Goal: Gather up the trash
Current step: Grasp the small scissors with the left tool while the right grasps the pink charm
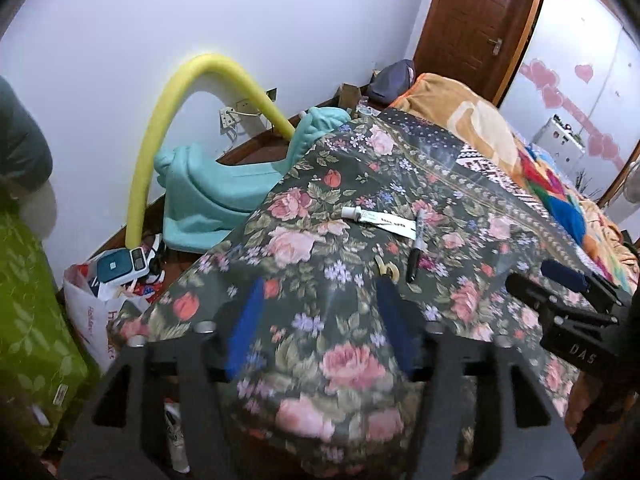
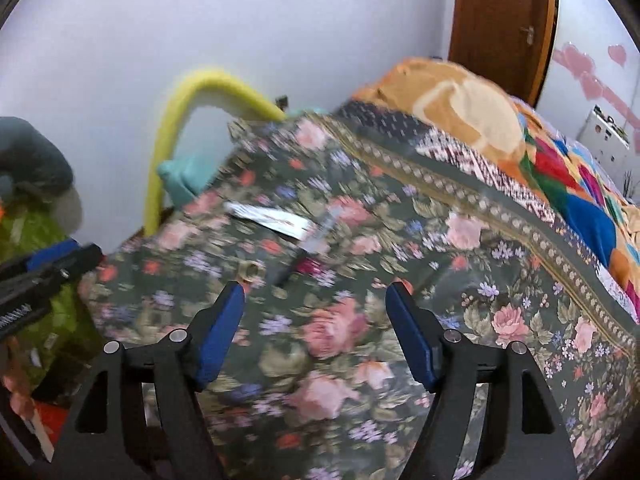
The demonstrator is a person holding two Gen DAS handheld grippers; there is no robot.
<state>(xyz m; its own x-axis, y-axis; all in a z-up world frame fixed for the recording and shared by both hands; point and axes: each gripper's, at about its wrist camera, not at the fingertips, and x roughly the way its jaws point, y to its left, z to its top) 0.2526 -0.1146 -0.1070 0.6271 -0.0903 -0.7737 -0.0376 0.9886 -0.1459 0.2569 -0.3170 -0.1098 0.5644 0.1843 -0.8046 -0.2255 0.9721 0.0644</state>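
Left wrist: left gripper [image 1: 320,284] jaws apart w/ nothing between, over glossy floral cloth [image 1: 352,364]. Flattened white tube [image 1: 378,219], black marker [image 1: 416,246], small tape ring [image 1: 387,267] lie close together ahead.

Right wrist (blurred): right gripper [image 2: 316,292] also spread, empty; same tube [image 2: 268,216] and ring [image 2: 251,271] ahead-left.

Each gripper, the left gripper [image 1: 320,280] and the right gripper [image 2: 314,286], has black angular arms with cut-out slots, round silver screw heads, blue pads on its fingers [image 2: 412,332], and white "DAS" lettering at right.
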